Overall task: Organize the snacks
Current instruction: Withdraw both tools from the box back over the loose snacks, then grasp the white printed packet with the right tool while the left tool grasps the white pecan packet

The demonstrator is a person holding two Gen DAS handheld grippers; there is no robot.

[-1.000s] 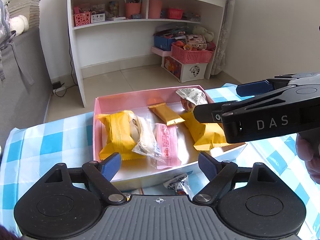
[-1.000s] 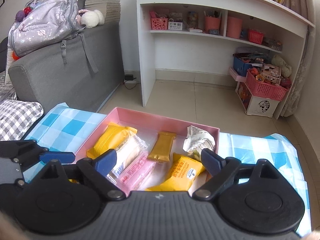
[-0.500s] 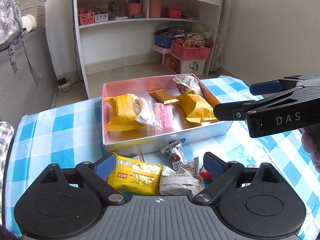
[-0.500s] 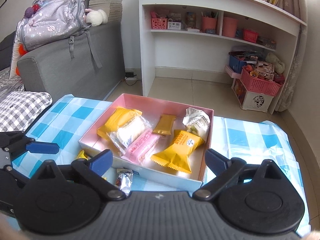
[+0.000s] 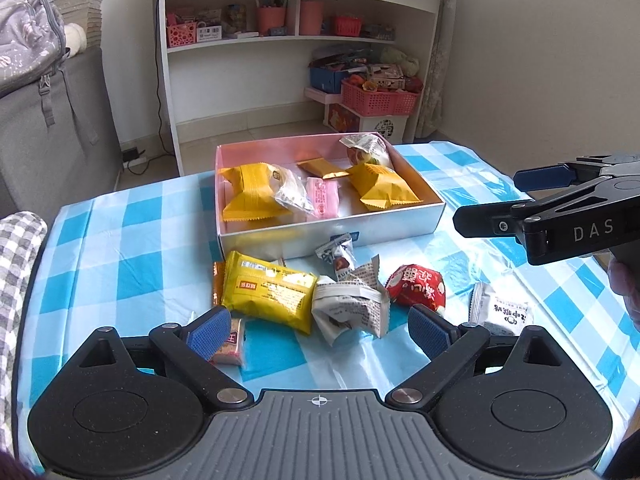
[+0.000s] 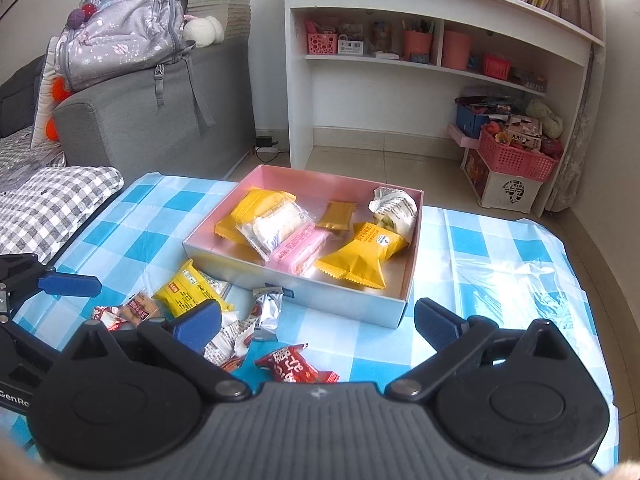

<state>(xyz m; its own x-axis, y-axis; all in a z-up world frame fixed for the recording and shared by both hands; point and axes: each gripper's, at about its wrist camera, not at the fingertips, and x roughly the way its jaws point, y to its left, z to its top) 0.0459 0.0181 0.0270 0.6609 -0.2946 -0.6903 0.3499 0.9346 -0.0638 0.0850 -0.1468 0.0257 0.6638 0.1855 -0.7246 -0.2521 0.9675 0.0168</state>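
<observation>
A pink-lined box (image 5: 434, 216) (image 6: 406, 300) on the blue checked cloth holds several wrapped snacks, among them a yellow pack (image 5: 248, 192) and a pink pack (image 6: 296, 250). Loose snacks lie in front of it: a yellow pack (image 5: 268, 290) (image 6: 188, 286), a newsprint pack (image 5: 352, 306), a red pack (image 5: 418, 286) (image 6: 292, 366), a white pack (image 5: 502, 314). My left gripper (image 5: 320, 330) is open and empty above the loose snacks. My right gripper (image 6: 316, 324) is open and empty near the box's front; it also shows in the left wrist view (image 5: 508, 200).
A grey sofa (image 6: 152, 120) with a backpack stands to the left. A white shelf unit (image 5: 296, 52) and a pink basket (image 6: 516, 156) on the floor stand beyond the table. A checked cushion (image 6: 52, 200) lies by the table's left edge.
Both grippers have pulled back and up from the box. The loose snacks in front of the box have come into view. Both stayed open.
</observation>
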